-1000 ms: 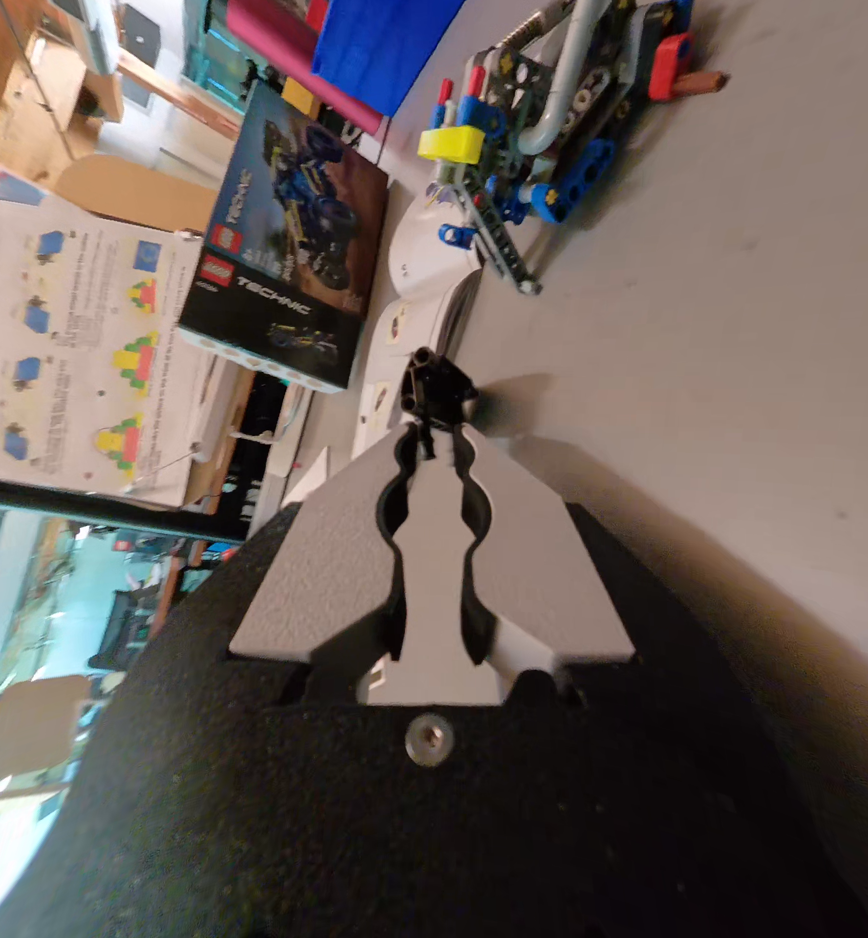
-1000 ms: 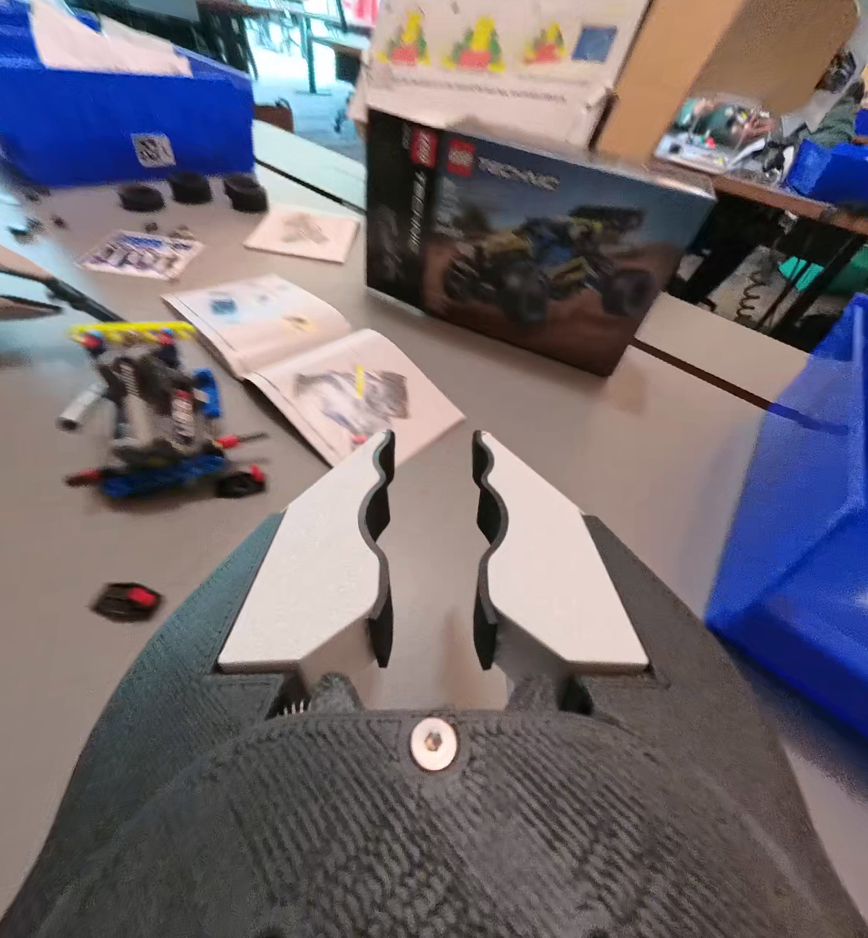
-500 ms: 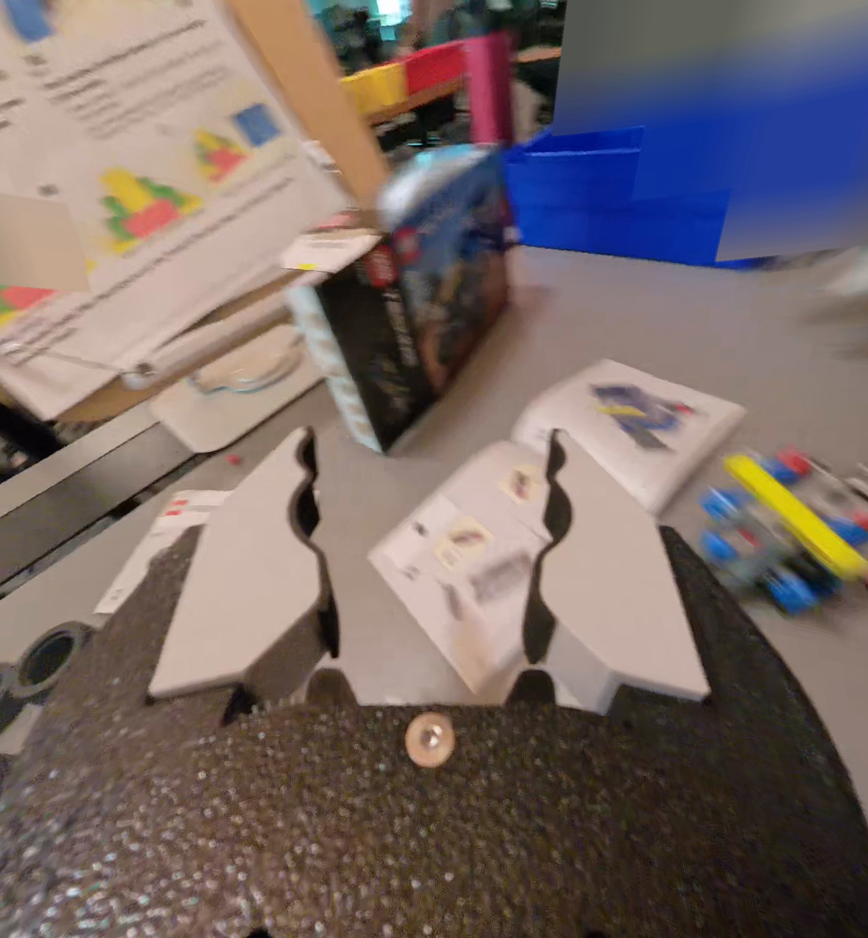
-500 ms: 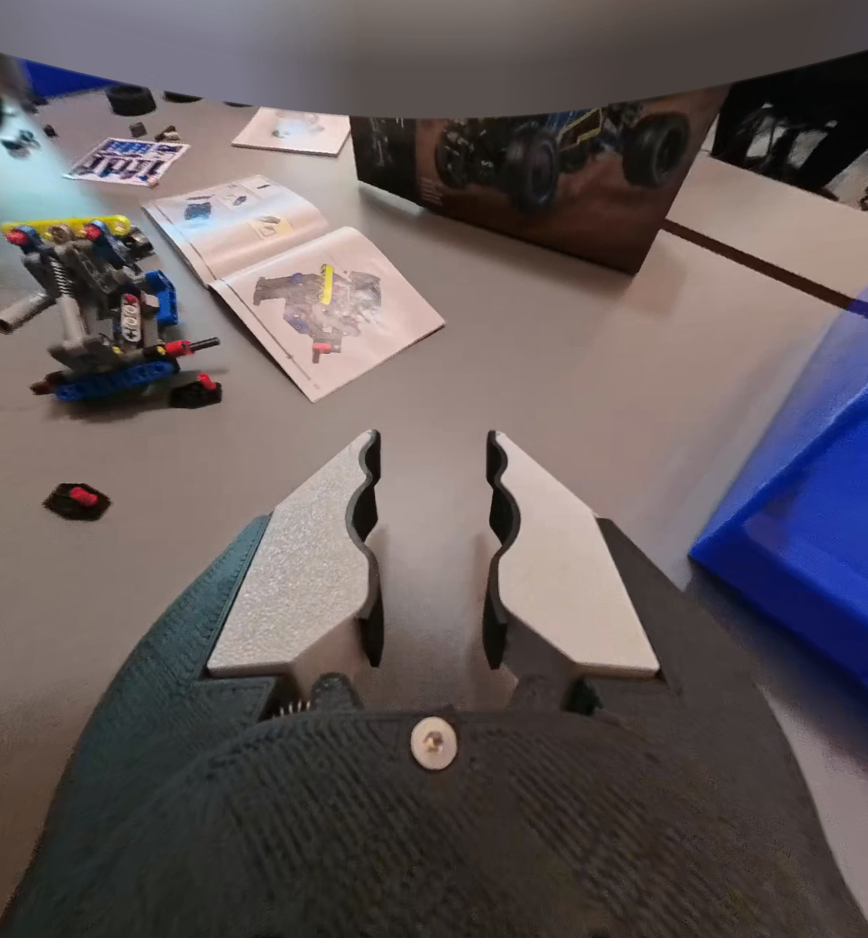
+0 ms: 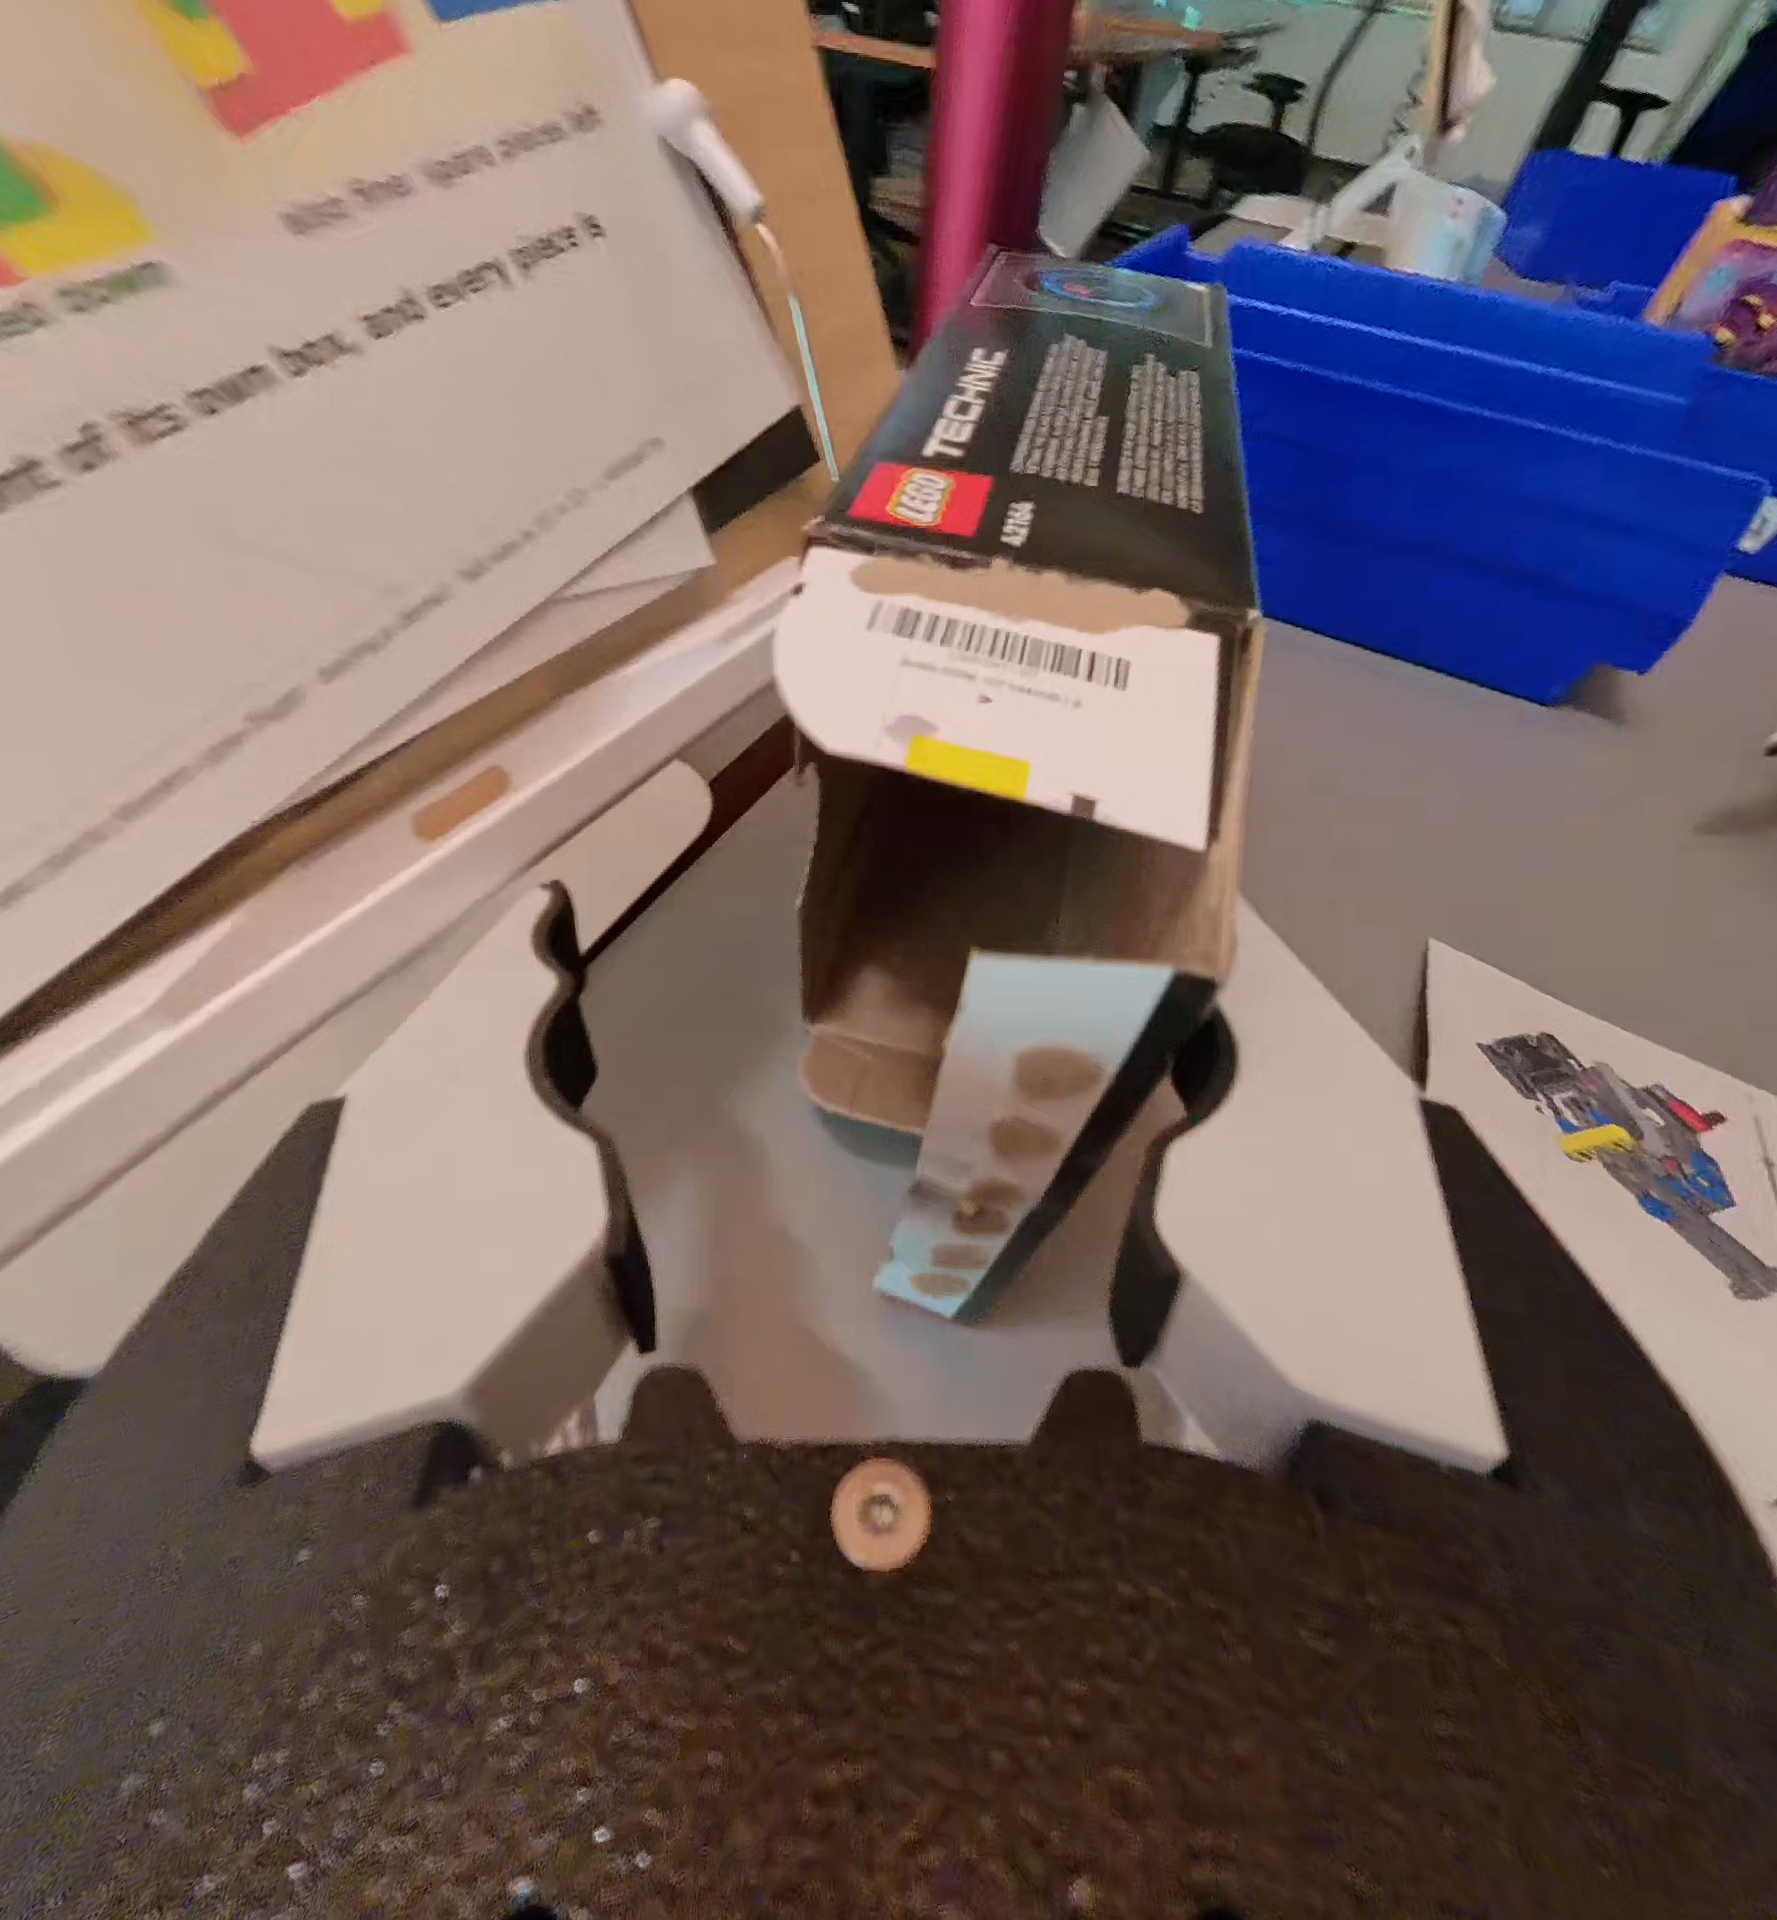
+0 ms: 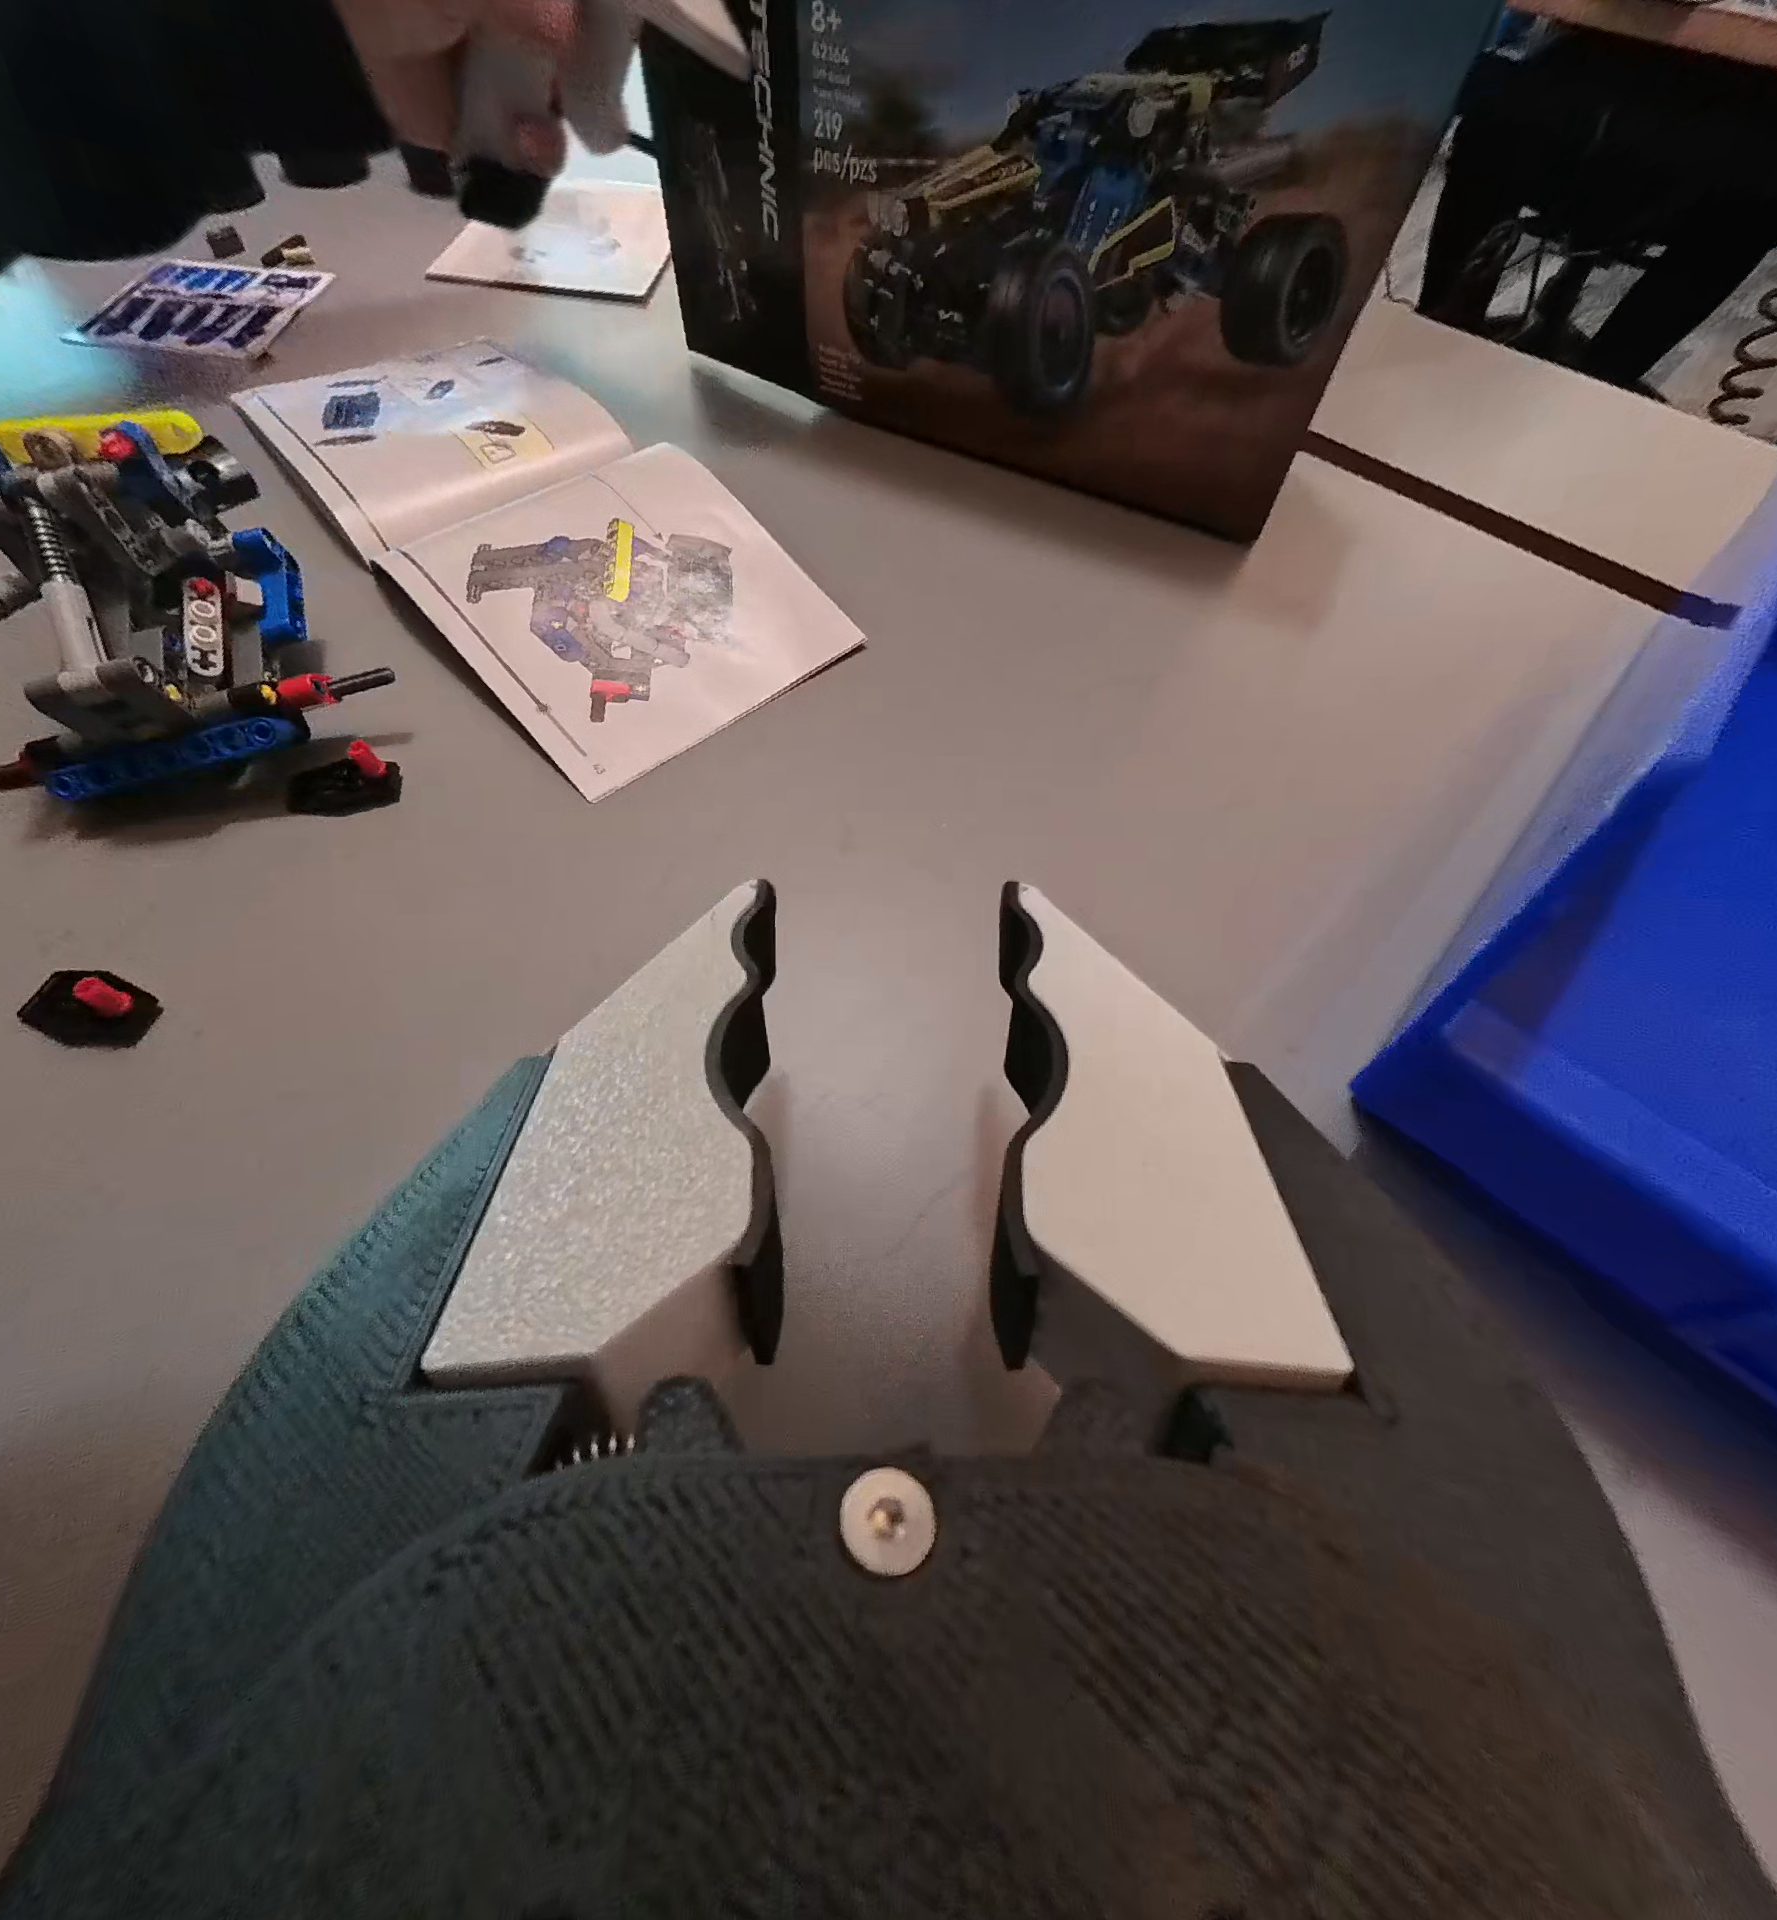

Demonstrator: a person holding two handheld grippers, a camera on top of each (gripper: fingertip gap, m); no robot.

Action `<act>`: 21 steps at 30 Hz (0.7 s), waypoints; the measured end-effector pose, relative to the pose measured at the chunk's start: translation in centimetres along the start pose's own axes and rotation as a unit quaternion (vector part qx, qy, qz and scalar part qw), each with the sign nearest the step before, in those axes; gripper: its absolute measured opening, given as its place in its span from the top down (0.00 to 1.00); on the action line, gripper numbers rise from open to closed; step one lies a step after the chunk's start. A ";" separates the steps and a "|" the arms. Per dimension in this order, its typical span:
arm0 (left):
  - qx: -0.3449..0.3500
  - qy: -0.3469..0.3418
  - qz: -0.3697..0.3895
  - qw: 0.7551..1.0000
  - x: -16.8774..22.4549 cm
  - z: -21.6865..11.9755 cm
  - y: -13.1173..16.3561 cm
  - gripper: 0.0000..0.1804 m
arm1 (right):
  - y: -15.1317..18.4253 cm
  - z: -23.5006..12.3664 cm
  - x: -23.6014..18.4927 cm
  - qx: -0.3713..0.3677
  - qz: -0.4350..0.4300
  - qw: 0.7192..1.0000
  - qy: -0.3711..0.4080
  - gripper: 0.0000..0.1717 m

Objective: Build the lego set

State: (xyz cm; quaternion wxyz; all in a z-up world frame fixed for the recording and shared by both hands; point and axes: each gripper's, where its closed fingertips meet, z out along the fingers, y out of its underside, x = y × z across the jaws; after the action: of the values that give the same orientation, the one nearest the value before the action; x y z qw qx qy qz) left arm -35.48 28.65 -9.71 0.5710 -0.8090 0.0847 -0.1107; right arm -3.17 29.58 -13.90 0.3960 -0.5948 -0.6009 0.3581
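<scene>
My left gripper is wide open. The open end of a black toy box stands between its fingers, with a pale blue flap hanging toward me. The left finger is clear of the box. The right finger sits close beside the box's edge, its tip hidden behind the flap. My right gripper is open and empty over the bare grey table. In the right wrist view the same box stands upright at the back, with a hand at its left end.
A partly built brick model, two small black-and-red pieces, an open booklet and a sticker sheet lie on the left. A blue bin stands at the right. More blue bins and a leaning printed sheet are behind the box.
My left gripper was shut on a small black piece, then opened wide without it and swung to the box's open end. My right gripper opened a little and tipped down toward the table.
</scene>
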 end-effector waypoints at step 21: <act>0.170 0.237 -0.089 0.952 9.6 -7.2 -9.0 0.92 | -3.6 2.2 -0.7 0.060 -0.016 0.998 0.004 0.79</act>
State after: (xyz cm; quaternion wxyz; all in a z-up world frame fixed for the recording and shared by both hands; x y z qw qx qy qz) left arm -28.15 22.65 1.89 0.6516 -0.6547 0.1247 -0.3623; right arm -6.68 28.81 -11.60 0.4387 -0.5620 -0.5862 0.3846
